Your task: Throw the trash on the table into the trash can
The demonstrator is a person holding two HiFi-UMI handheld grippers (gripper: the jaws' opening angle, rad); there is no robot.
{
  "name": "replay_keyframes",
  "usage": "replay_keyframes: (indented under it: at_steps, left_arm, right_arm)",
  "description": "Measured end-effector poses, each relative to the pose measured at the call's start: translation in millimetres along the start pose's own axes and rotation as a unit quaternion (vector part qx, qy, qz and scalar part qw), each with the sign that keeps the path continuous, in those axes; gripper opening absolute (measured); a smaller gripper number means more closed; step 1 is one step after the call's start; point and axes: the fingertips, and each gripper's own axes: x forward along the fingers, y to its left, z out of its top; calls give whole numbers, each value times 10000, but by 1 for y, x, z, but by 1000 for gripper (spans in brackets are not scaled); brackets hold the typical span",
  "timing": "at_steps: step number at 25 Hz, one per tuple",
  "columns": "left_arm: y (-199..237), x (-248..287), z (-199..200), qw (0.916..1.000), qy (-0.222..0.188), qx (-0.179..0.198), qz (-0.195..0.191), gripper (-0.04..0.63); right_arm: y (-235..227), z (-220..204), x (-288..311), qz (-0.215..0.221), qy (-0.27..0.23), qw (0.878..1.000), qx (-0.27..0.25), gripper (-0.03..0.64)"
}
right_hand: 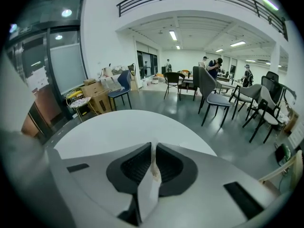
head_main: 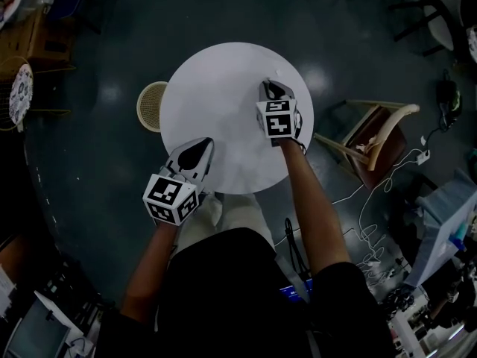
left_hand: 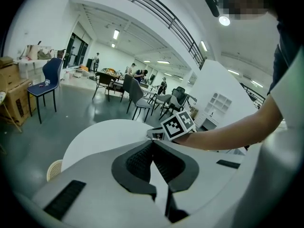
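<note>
The right tongs [right_hand: 153, 146] were closed on a scrap of white paper [right_hand: 149, 189], the trash. The sheet stood on edge between the ribbed dark pads. A thin strip of it poked out past the tips, a wider flap hung back toward the camera, and a small brownish stain showed near the pinch. In the head view these tongs [head_main: 271, 86] sat over the far right part of the round white bench [head_main: 216, 88], pointing away from the person.

The left tongs [left_hand: 152, 141] had their tips together, and I could not make out anything caught between them. They [head_main: 203, 148] hung over the near left edge of the bench.

A pale woven basket [head_main: 151, 107] stood on the dark floor just beside the bench's left rim, well apart from the paper. The left gripper view showed only its rim [left_hand: 54, 169].

The only print close at hand was the black-and-white square markers on the cubes of the left gripper [head_main: 171, 198] and the right gripper [head_main: 277, 118]. They were blocky patterns rather than letters.

A patterned disc [head_main: 21, 92] lay on a wire stand at the far left, its print too small to read. A wooden chair [head_main: 376, 133] stood to the right of the bench.
</note>
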Motion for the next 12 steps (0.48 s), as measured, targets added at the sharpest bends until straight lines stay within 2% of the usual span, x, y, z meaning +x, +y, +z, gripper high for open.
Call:
replay_keyframes:
  at_steps: [12]
  left_arm:
    - [9,-17,-2,9994,-140,-87,313,15]
  right_arm:
    - [31,19,-10,370,-188,9988,-261,43]
